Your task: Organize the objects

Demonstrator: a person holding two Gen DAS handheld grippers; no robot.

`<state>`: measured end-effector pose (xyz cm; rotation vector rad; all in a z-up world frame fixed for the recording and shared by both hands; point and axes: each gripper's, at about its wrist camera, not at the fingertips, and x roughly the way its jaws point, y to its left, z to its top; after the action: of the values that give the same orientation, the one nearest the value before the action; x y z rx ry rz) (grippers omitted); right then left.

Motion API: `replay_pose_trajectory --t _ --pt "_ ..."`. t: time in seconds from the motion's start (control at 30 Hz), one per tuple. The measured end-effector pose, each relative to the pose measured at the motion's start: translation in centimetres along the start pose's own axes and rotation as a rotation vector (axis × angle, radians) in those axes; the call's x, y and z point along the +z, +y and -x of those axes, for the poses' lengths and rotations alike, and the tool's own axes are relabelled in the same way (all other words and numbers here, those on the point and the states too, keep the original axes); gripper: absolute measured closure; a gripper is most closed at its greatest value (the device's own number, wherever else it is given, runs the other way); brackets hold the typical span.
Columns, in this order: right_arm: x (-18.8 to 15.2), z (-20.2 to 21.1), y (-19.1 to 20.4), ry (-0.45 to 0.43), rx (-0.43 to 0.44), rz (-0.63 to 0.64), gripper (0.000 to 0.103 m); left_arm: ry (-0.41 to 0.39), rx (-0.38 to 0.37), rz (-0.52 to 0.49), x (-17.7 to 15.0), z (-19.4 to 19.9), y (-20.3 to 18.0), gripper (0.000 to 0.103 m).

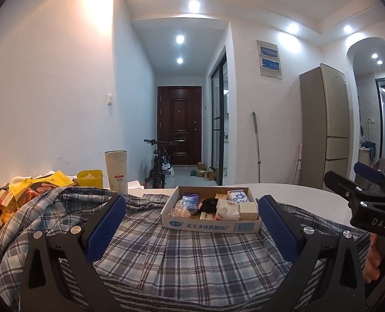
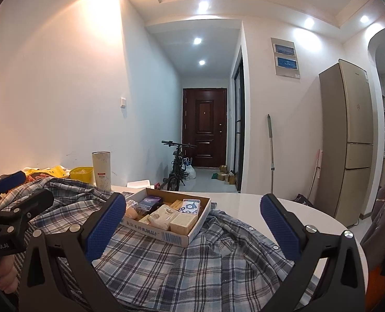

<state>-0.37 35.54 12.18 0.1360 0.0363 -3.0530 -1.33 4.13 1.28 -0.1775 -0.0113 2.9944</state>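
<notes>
A shallow cardboard box (image 1: 210,225) with several small packets and boxes inside sits on a blue-grey plaid shirt (image 1: 187,257) spread over the white table (image 1: 296,193). In the right wrist view the box (image 2: 166,235) lies left of centre on the same shirt (image 2: 192,267). My left gripper (image 1: 192,217) is open and empty, its blue pads level with the box's two ends, just short of it. My right gripper (image 2: 192,218) is open and empty, above the shirt in front of the box. Each gripper shows at the edge of the other's view.
At the back left stand a tall cream cylinder (image 1: 116,170), a yellow tub (image 1: 90,178) and a pile of yellow and red snack bags (image 1: 23,192). Beyond the table are a bicycle (image 1: 157,165), a dark door and a fridge (image 1: 327,127).
</notes>
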Motion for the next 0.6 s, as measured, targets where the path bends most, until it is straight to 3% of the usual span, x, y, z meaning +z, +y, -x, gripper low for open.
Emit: replay_pose_trajectory --t 0.27,0.6 --pt "-1.8 -1.6 -0.4 0.030 -0.038 -0.002 0.000 -0.021 -0.007 0.012 -0.9 0.1 0.3 0.000" --pt "-2.7 -3.0 -0.7 0.105 0.046 -0.031 0.000 -0.041 0.002 -0.021 -1.1 0.5 -0.2 0.000"
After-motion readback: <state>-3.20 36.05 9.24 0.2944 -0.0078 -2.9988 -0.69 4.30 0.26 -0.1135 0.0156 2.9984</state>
